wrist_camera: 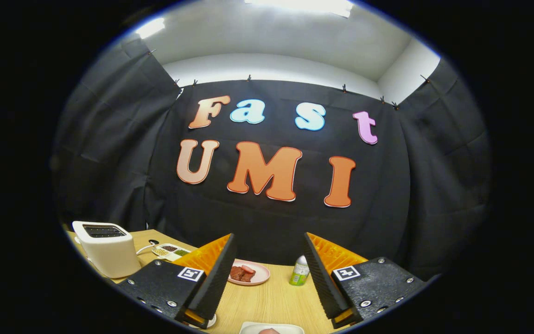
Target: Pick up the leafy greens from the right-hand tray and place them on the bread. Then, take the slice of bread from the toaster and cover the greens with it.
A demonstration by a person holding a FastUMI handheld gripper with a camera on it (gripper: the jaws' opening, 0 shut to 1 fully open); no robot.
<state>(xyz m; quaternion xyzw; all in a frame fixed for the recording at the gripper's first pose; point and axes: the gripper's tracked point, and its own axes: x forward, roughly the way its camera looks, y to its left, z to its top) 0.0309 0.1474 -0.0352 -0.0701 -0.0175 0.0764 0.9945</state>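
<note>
- Black cloth walls close the booth behind a pale wooden table [267, 301].
- No leafy greens can be told for certain; a white tray [271, 329] sits at the near table edge, between and below the jaws, its contents mostly hidden.
- White toaster [107, 248] stands off to the left, slots dark; whether bread sits inside cannot be told.
- Beyond the fingers: a pink plate [248, 272] with reddish-brown food, a small green bottle [300, 271], and a divided dish [170, 251] by the toaster.
- Gripper [267, 266] hangs high with jaws wide, holding nothing.
- Judged best: tip down first, find the greens, then approach slowly and centred.
</note>
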